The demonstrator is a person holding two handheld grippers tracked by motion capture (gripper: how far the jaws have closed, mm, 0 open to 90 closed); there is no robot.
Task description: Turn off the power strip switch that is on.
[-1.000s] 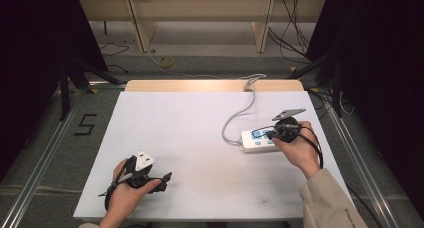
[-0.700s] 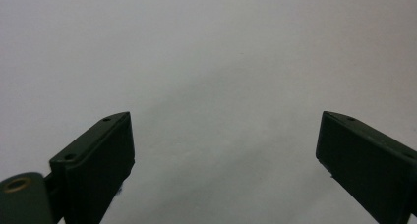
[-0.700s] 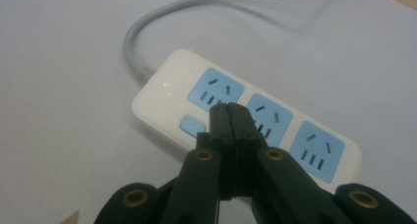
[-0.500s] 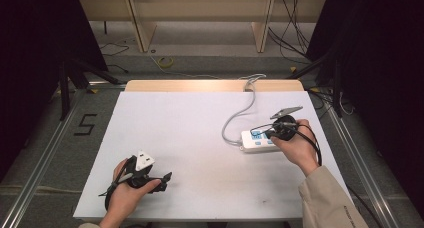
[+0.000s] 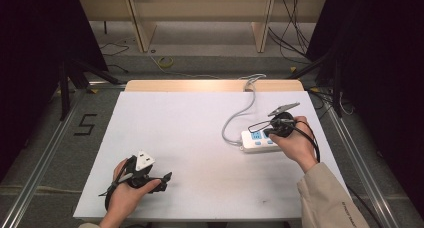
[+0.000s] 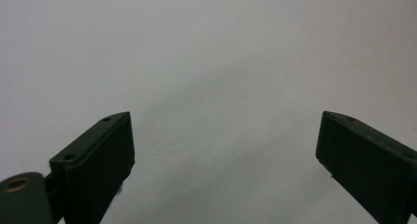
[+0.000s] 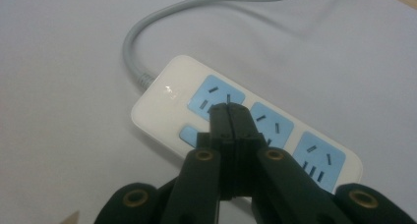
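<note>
A white power strip (image 5: 255, 140) with blue socket faces lies on the right half of the white table (image 5: 190, 133), its grey cable (image 5: 245, 105) running toward the far edge. In the right gripper view the same power strip (image 7: 182, 94) shows three blue sockets and a small blue switch. My right gripper (image 7: 229, 111) is shut, jaws pressed together with nothing between them, tips just over the first socket near the switch. In the high view this right gripper (image 5: 269, 131) hangs over the strip. My left gripper (image 5: 167, 177) rests near the table's front left; its jaws stand wide open over bare tabletop (image 6: 226, 135).
A wooden strip (image 5: 210, 85) borders the table's far edge. Metal rails (image 5: 45, 158) run along both sides, with a floor mark "5" (image 5: 85, 124) at the left. Shelving legs and loose cables (image 5: 165, 63) lie on the floor beyond.
</note>
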